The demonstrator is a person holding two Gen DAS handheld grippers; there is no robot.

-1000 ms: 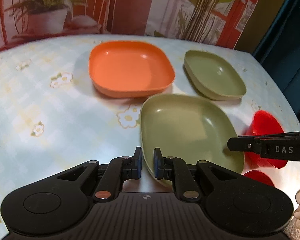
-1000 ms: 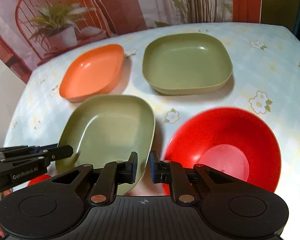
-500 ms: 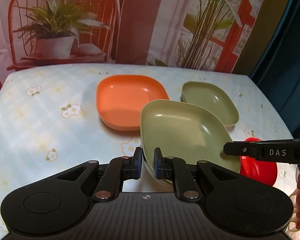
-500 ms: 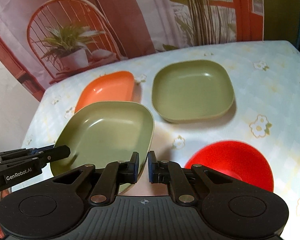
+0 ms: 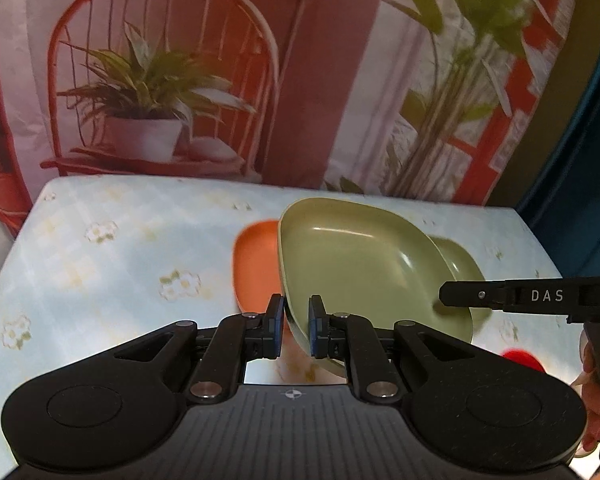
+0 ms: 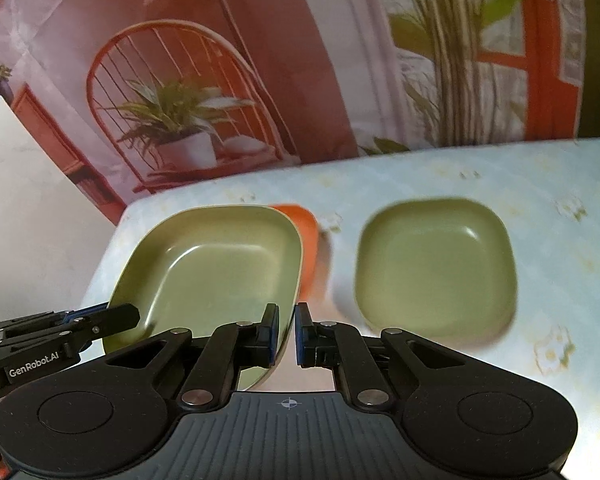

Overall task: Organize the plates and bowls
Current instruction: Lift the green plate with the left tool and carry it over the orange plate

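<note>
Green plate (image 5: 356,264) tilts between both hand-held grippers, rim-clamped.

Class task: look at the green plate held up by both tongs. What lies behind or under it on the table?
Behind the lifted green plate, part of an orange plate shows, the rest covered. A second green plate sits on the table beyond. Directly beneath is hidden.

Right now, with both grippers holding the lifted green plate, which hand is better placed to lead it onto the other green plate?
Right, probably. The right gripper grips the held green plate on the side nearest the resting green plate, which lies just ahead; the left gripper faces the orange plate.
</note>
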